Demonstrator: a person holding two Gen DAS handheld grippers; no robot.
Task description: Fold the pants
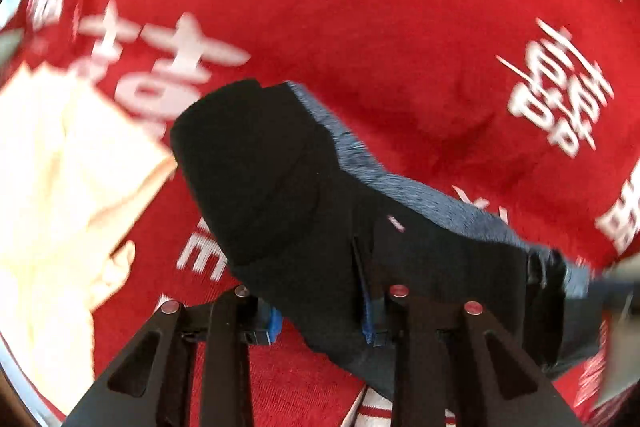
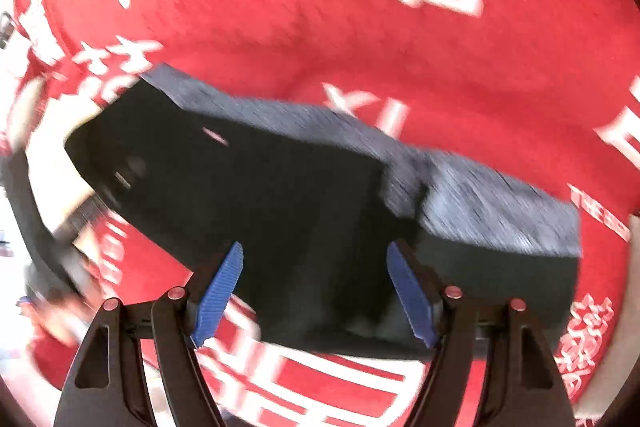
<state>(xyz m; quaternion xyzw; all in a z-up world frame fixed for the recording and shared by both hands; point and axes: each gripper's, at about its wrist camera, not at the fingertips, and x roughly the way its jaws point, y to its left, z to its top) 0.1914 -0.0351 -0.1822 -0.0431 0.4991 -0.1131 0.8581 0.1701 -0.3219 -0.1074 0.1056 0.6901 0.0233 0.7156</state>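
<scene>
The dark pants (image 1: 304,187), folded into a compact bundle with a blue-grey upper edge, lie on the red cloth (image 1: 400,47) with white characters. In the left wrist view my left gripper (image 1: 320,323) stands open over the bundle's near edge, its blue pads partly hidden by the fabric. In the right wrist view the same pants (image 2: 300,195) lie across the middle. My right gripper (image 2: 316,291) is open, its blue pads (image 2: 218,291) spread wide on either side of the bundle's near edge, holding nothing. Both views are motion-blurred.
A cream-coloured garment (image 1: 60,187) lies on the red cloth to the left of the pants. The other gripper and a hand show blurred at the left edge of the right wrist view (image 2: 52,235). The red cloth (image 2: 440,67) stretches beyond the pants.
</scene>
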